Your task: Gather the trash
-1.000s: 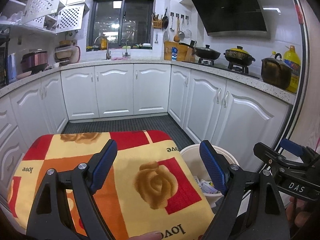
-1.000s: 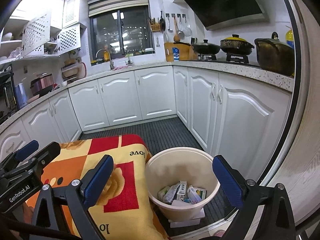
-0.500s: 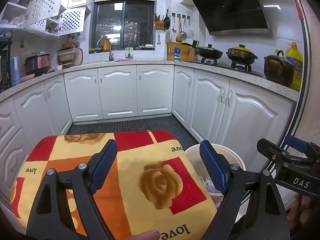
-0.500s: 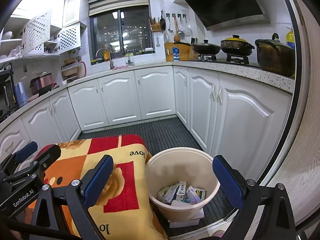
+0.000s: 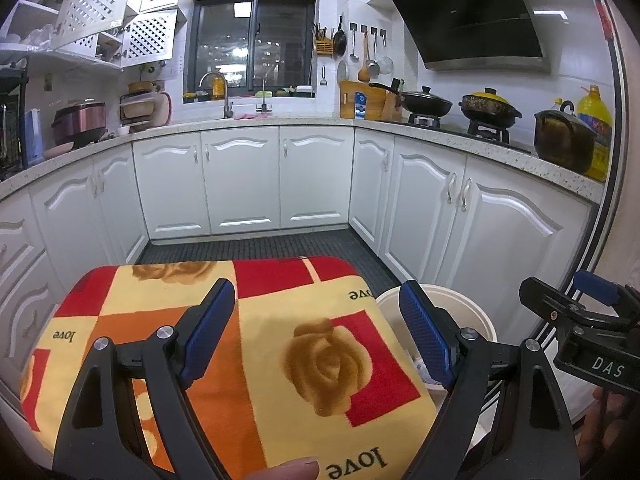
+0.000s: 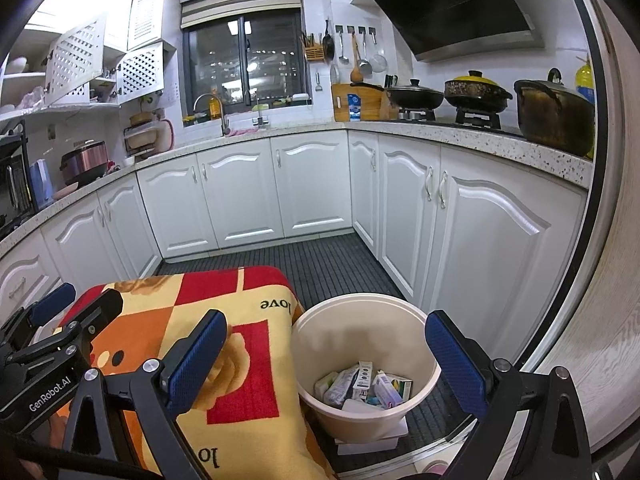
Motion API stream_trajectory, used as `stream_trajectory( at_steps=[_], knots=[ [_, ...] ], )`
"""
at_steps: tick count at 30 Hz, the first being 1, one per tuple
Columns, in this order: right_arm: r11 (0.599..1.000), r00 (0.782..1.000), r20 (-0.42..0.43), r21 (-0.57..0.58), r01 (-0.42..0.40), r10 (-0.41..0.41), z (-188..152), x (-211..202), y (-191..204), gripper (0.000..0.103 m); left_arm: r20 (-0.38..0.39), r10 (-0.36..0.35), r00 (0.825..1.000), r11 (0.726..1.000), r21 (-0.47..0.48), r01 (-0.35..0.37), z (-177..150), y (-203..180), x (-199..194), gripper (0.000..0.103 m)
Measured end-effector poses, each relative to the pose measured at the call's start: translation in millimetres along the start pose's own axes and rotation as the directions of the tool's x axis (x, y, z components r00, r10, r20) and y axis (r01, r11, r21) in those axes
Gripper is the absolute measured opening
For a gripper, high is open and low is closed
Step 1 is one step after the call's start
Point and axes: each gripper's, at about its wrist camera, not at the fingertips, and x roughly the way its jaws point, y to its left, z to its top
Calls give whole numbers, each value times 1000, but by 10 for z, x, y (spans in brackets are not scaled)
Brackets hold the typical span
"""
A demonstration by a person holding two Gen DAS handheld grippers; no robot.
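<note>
Trash, small crumpled cartons and wrappers (image 6: 362,386), lies in the round cream plastic bucket (image 6: 400,312) just beside the rose-patterned red-and-yellow blanket (image 5: 280,320), while left gripper (image 5: 320,332) and right gripper (image 6: 326,364) hover spread and empty, apparently with collection finished.

Both my feeds are bright and evenly lit from overhead — the window (image 5: 254,46) is black, with only small reflected lights in the glass. Glare streaks the range hood (image 5: 472,16). Focus is sharp throughout, no blur. Fisheye bending curves the cabinets (image 6: 280,192) hard toward the edges, and dark vignetting closes the corners.
</note>
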Motion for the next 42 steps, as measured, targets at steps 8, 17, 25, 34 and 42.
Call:
stream_trajectory(
  at_steps=[8, 17, 25, 34, 42],
  knots=[
    [1000, 1000, -12, -5, 0, 0, -21, 53, 1, 99, -15, 8, 1000, 1000, 2, -8, -23, -11, 53, 84],
    [1000, 1000, -24, 6, -2, 2, -41, 89, -36, 99, -27, 10, 1000, 1000, 7, -10, -55, -15, 87, 84],
    [1000, 999, -32, 5, -3, 3, -44, 117, -60, 99, -31, 7, 999, 1000, 18, -7, -79, -28, 106, 84],
    [1000, 999, -34, 5, -2, 2, -58, 129, -61, 99, -29, 3, 1000, 1000, 27, -3, -94, -29, 107, 84],
    [1000, 999, -39, 0, -1, 1, -61, 154, -52, 99, -33, 2, 999, 1000, 28, -1, -91, -29, 100, 84]
  ],
)
